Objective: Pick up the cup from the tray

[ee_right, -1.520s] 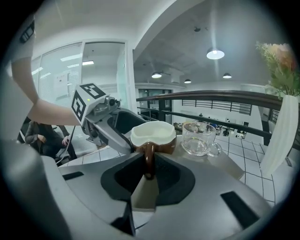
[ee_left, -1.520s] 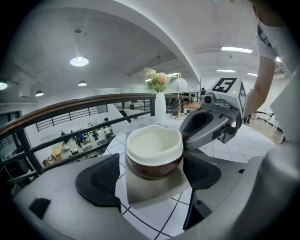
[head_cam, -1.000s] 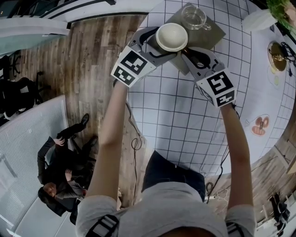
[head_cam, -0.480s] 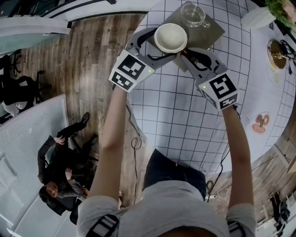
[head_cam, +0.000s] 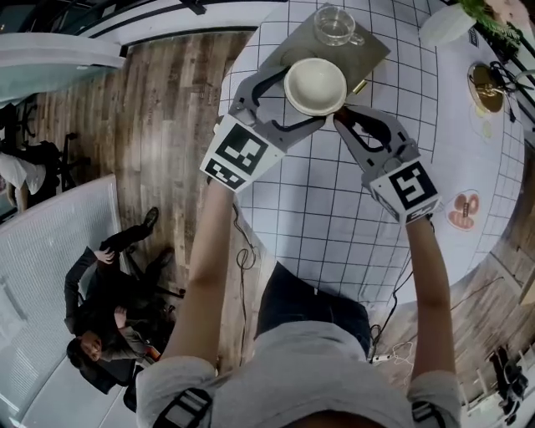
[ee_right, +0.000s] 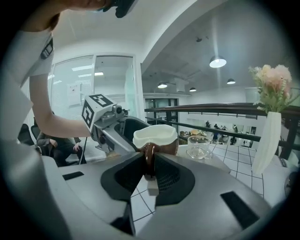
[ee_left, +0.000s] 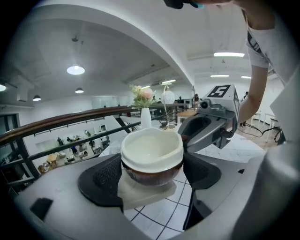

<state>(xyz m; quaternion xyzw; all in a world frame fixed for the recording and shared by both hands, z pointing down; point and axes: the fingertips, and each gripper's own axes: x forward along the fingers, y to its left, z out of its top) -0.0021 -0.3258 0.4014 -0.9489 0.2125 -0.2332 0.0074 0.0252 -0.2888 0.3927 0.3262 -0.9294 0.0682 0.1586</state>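
A brown cup with a cream inside hangs in the air over the near edge of the grey tray. My left gripper is shut on the cup's body, one jaw on each side. My right gripper is shut on the cup's handle, which stands pinched between its jaws. In the left gripper view the table's grid shows beneath the cup. A clear glass cup still stands on the tray's far part, also seen as the glass cup behind the brown one.
The round table has a white grid cloth. A white vase with flowers stands at the far right; a gold dish and a small saucer lie near the right rim. Wooden floor lies left of the table.
Both grippers have drawn back toward me with the cup held between them. It has come off the middle of the tray to its near edge and looks higher.
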